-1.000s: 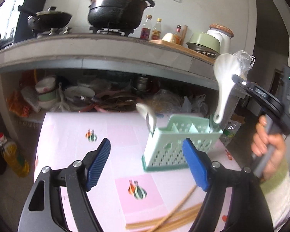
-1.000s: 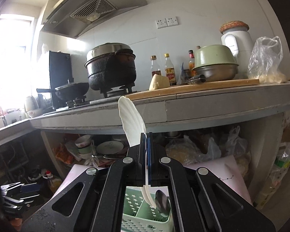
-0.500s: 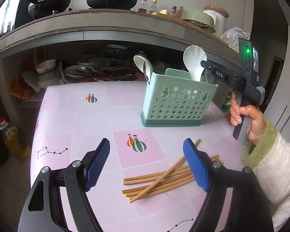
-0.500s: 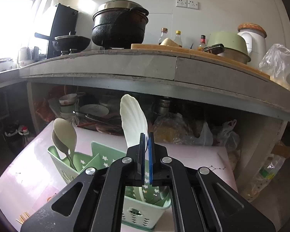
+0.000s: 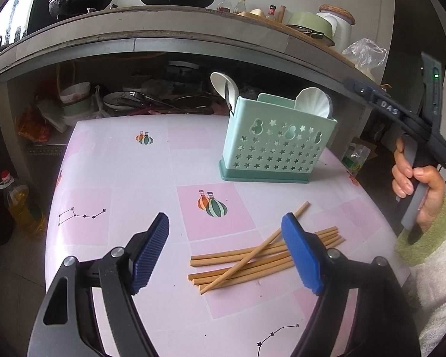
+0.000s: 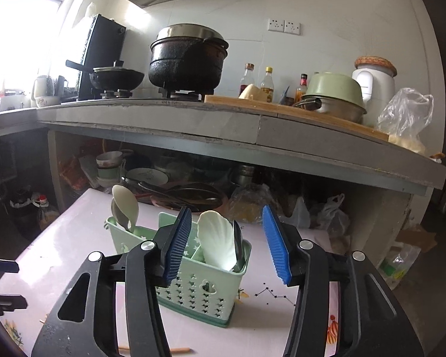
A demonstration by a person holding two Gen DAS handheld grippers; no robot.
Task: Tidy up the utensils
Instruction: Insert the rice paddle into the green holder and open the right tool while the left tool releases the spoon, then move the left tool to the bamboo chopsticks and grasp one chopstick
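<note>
Right claw, jaws just opening, frames the shell-shaped spoon standing free in the green caddy. Left claw gapes empty over chopsticks on the bench.

Black stockpot with steel lid, on stove burner. Lidded black wok to its left. Three sauce bottles, green bowl inverted over a steel pan, white jar with woven lid, clear plastic bag. Shelf below: stacked bowls, plates, bags. On floor: oil bottle.
</note>
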